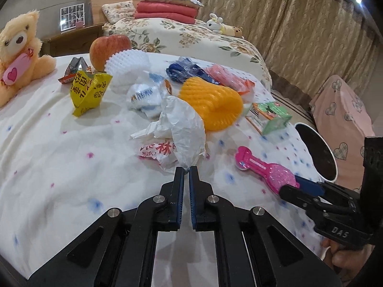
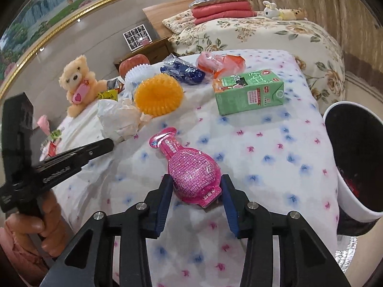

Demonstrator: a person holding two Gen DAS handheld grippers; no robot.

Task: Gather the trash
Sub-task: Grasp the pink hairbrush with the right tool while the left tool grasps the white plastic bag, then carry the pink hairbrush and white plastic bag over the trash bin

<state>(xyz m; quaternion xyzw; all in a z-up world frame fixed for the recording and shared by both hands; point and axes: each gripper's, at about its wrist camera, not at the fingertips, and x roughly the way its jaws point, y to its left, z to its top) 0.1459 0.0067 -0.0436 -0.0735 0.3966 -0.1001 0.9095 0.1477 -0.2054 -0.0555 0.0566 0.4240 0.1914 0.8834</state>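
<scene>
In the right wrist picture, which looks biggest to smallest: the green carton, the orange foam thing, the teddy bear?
1. Green carton
2. Orange foam net and teddy bear look about alike; the bear sits farther back, so no ranking.

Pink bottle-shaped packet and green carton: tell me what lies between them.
Only bare flowered sheet separates the pink packet from the green carton, seen in the right wrist view.

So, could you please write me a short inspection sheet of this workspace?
Surface: bed cover, white with small flowers.
Job's things: crumpled white bag, pink packet, orange foam net, green carton, yellow wrapper; bin at the bed's edge.
Clutter: teddy bear, apple.
Grippers: left gripper shut on the white bag's edge; right gripper open around the pink packet.
Cables: nothing seen.
Surroundings: second bed, curtains.
</scene>
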